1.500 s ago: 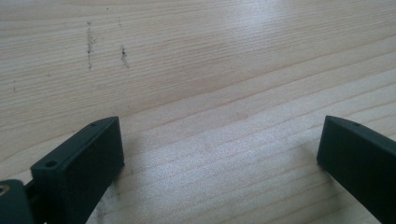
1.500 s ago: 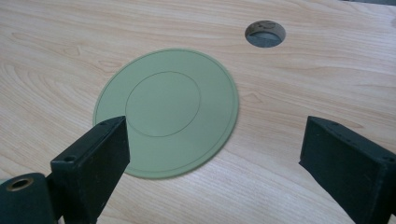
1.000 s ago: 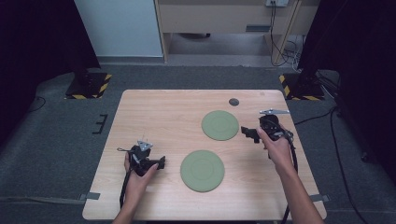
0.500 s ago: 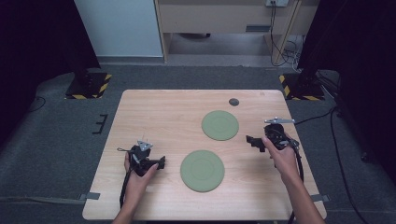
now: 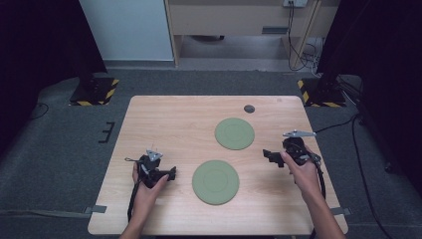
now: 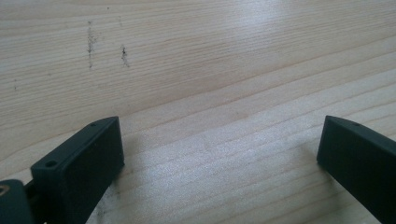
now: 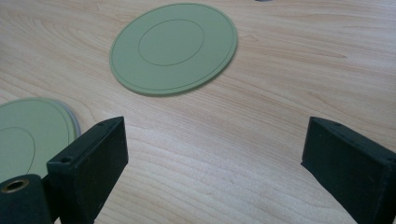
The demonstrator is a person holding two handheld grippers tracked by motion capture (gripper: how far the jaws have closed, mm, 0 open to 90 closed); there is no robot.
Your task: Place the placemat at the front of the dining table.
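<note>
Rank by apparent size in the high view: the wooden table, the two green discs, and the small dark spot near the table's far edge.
1. Wooden table, by far.
2. Near green disc and far green disc: near one looks slightly bigger, perhaps only from camera nearness.
3. Small dark spot.

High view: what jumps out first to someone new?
Two flat green discs on the pale wooden table: the far disc right of centre, the near disc toward the front edge. A hand-held gripper flanks them on each side, the left gripper and the right gripper, both with jaws open and empty. A small dark round spot sits near the far edge.
</note>
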